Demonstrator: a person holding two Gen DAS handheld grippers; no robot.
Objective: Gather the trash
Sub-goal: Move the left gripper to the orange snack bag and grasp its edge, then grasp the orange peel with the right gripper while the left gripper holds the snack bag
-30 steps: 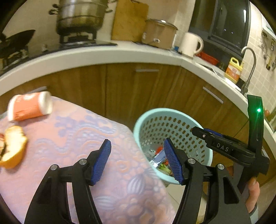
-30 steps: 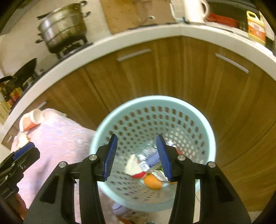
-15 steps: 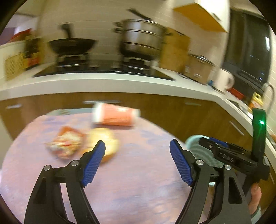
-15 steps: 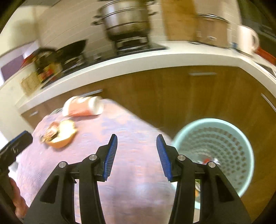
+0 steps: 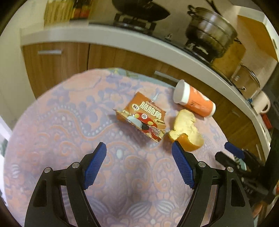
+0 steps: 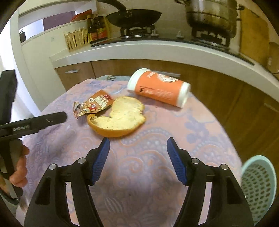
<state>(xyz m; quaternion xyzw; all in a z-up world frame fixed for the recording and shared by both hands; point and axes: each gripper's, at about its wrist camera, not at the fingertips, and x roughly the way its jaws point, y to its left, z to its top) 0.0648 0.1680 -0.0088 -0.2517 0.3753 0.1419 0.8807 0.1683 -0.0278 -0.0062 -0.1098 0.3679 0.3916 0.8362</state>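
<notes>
An orange snack wrapper (image 5: 143, 117), a piece of orange peel (image 5: 187, 130) and an orange paper cup (image 5: 194, 101) on its side lie on the patterned tablecloth (image 5: 61, 122). My left gripper (image 5: 139, 158) is open and empty, just short of the wrapper and peel. My right gripper (image 6: 137, 153) is open and empty, just short of the peel (image 6: 118, 117); the wrapper (image 6: 92, 104) and cup (image 6: 158, 87) lie beyond. The teal trash basket (image 6: 258, 183) stands low at the right of the table.
The kitchen counter (image 6: 157, 50) with wooden cabinets runs behind the table, carrying a wok (image 6: 134, 16) and a steel pot (image 6: 211, 13). The left gripper's body (image 6: 31, 122) and the hand holding it show at the left of the right wrist view.
Both grippers have swung from over the trash basket to over the table and now face the wrapper, peel and cup. Both stayed open and empty.
</notes>
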